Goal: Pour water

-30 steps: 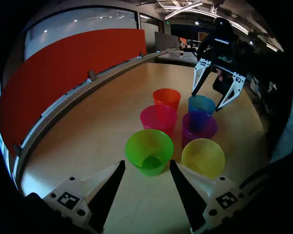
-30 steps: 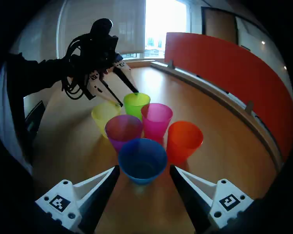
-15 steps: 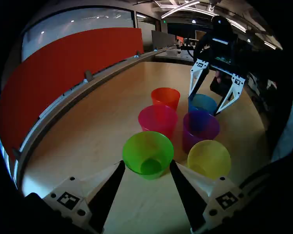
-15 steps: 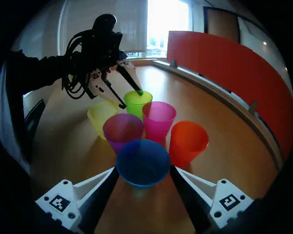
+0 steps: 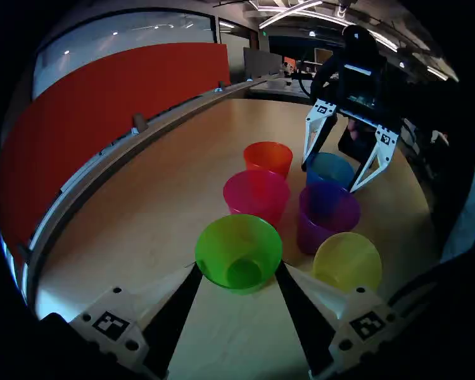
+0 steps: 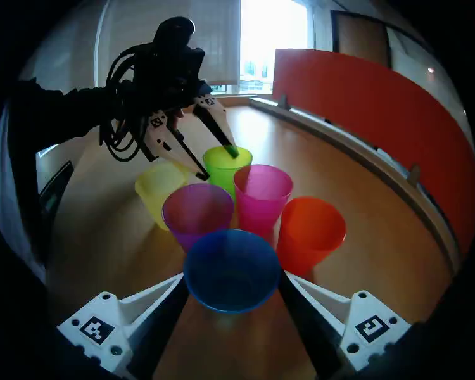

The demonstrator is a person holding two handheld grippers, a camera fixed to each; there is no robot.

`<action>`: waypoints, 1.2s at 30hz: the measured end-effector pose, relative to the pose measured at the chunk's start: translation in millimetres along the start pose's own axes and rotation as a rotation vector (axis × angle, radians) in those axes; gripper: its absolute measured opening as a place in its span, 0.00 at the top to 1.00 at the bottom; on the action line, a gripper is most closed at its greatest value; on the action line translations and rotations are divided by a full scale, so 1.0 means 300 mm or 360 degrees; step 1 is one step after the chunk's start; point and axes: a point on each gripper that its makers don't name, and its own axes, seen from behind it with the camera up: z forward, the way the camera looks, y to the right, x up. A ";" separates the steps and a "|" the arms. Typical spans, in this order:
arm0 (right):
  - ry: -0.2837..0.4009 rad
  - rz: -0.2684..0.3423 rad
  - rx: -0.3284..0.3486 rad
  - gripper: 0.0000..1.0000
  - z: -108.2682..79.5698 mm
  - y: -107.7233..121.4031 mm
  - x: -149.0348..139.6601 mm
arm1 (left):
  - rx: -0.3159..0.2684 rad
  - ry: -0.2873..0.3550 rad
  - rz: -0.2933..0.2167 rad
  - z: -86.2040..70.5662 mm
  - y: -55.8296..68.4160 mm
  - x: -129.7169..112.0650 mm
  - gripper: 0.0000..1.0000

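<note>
Several coloured plastic cups stand clustered on a wooden table [image 5: 174, 190]. In the left gripper view the green cup [image 5: 239, 252] sits between the fingertips of my left gripper [image 5: 237, 266], which is open around it. Behind it are the pink [image 5: 256, 193], orange [image 5: 268, 157], purple [image 5: 326, 212] and yellow [image 5: 346, 259] cups. In the right gripper view the blue cup [image 6: 231, 278] fills the gap of my open right gripper [image 6: 232, 282]. Farther off, the left gripper [image 6: 218, 163] flanks the green cup [image 6: 228, 166], and the right gripper [image 5: 329, 178] straddles the blue cup [image 5: 329, 168]. Whether any cup holds water I cannot tell.
A red partition [image 5: 98, 107] with a rail runs along one long edge of the table. Bare wood lies between the cups and the partition [image 6: 389, 101]. A person's dark sleeve [image 6: 54, 126] holds the far gripper, with a bright window [image 6: 272, 38] behind.
Both grippers have slid forward, so the green and blue cups now sit deeper between their fingers. Finger spacing looks the same, and the cups have stayed in place.
</note>
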 end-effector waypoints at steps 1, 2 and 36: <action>0.0000 -0.0001 0.0001 0.01 0.002 0.000 -0.001 | 0.0000 0.0000 0.0002 0.002 0.000 0.002 0.16; 0.0001 -0.0001 0.0002 0.01 0.004 -0.001 -0.001 | 0.0000 0.0000 0.0004 0.004 0.000 0.003 0.16; -0.0007 -0.0009 0.0010 0.01 0.035 -0.007 -0.009 | -0.0042 0.0001 -0.0005 0.055 0.011 0.011 0.16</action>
